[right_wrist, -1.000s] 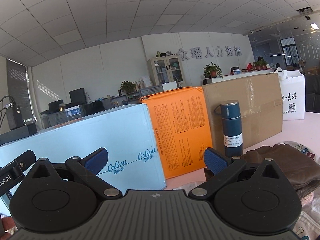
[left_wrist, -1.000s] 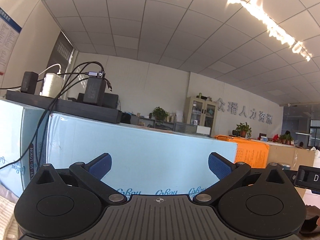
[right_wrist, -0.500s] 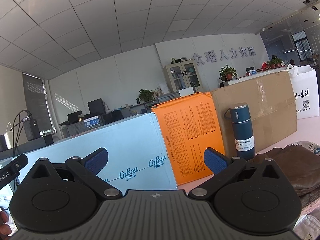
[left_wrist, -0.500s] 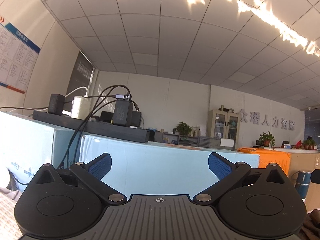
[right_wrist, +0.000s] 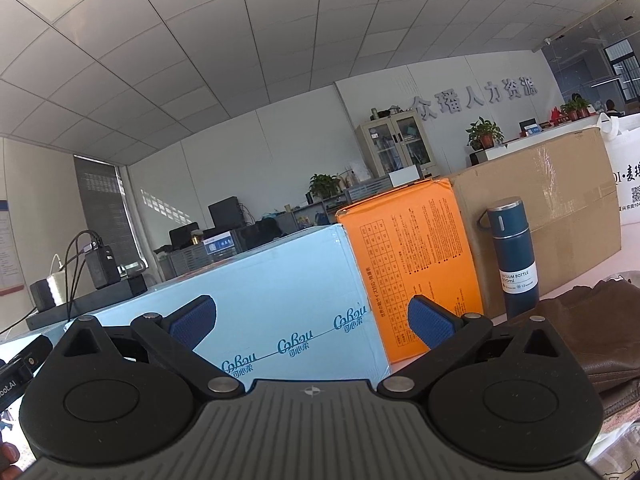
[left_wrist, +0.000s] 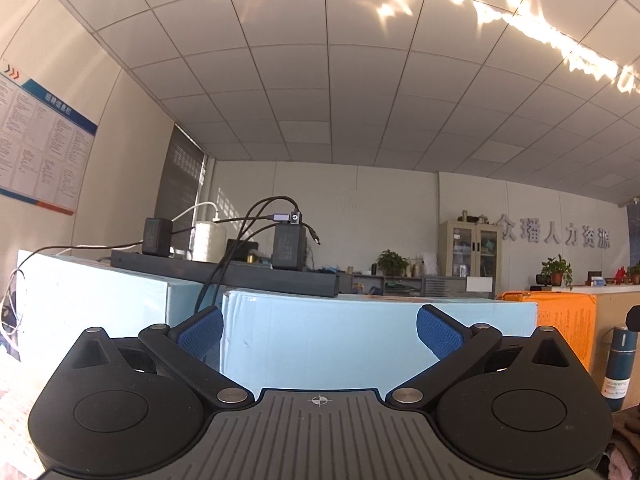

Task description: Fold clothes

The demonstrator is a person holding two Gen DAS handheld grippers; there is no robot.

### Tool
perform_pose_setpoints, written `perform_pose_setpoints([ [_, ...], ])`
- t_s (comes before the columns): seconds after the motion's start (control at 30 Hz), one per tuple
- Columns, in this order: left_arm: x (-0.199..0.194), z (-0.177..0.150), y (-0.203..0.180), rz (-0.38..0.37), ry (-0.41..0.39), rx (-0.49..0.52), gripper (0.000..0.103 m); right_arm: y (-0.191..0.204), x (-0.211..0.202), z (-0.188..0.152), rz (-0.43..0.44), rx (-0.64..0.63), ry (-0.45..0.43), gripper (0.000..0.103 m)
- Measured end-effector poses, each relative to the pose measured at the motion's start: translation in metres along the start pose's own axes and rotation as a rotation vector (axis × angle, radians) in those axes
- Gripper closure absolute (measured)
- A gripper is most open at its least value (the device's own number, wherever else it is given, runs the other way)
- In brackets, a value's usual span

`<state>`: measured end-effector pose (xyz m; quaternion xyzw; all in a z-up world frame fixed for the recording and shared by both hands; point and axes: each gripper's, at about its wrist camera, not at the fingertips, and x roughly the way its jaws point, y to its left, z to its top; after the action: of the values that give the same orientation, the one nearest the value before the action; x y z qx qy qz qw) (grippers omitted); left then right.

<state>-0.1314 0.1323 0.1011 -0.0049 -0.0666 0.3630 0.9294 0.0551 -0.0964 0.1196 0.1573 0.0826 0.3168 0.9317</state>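
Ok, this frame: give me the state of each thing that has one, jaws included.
left gripper: jaws open, empty, pointing at the boxes and ceiling
right gripper: jaws open, empty
brown garment: lying crumpled on the table, untouched
vacuum bottle: upright, cap on
light blue box: closed
orange box: closed, standing upright
cabinet: doors shut

The left gripper (left_wrist: 319, 329) is black plastic. It has two big round parts like wheels, one on each side. Two black arms reach forward, and each ends in a bumpy blue pad (left_wrist: 199, 328). A shiny silver screw (left_wrist: 231, 395) sits at each arm's base. The grey middle part has long ridges and a small white cross mark (left_wrist: 319, 400). The right gripper (right_wrist: 311, 322) looks the same.
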Motion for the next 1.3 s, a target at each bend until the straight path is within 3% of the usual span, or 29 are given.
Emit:
perform_pose_setpoints([
  [0.33,-0.036,0.0,0.037,0.122,0.009,0.07,0.0,0.029,-0.013,-0.008,0.121,-0.042,0.007,0.0],
  [0.7,-0.053,-0.009,0.109,0.287,0.062,0.096,0.0,0.077,-0.022,-0.04,0.27,-0.081,0.027,0.0],
  [0.83,-0.057,-0.012,0.15,0.353,0.088,-0.006,0.0,0.09,-0.024,-0.054,0.298,-0.069,0.015,0.0],
  [0.97,-0.057,-0.023,0.196,0.367,0.143,-0.113,0.0,0.114,-0.023,-0.074,0.337,-0.096,0.027,0.0],
  [1.13,-0.061,-0.028,0.26,0.309,0.2,-0.361,0.0,0.16,-0.005,-0.103,0.445,-0.15,0.16,0.0],
  [1.3,-0.059,-0.031,0.316,0.281,0.213,-0.562,0.0,0.208,0.027,-0.121,0.589,-0.09,0.329,0.0],
])
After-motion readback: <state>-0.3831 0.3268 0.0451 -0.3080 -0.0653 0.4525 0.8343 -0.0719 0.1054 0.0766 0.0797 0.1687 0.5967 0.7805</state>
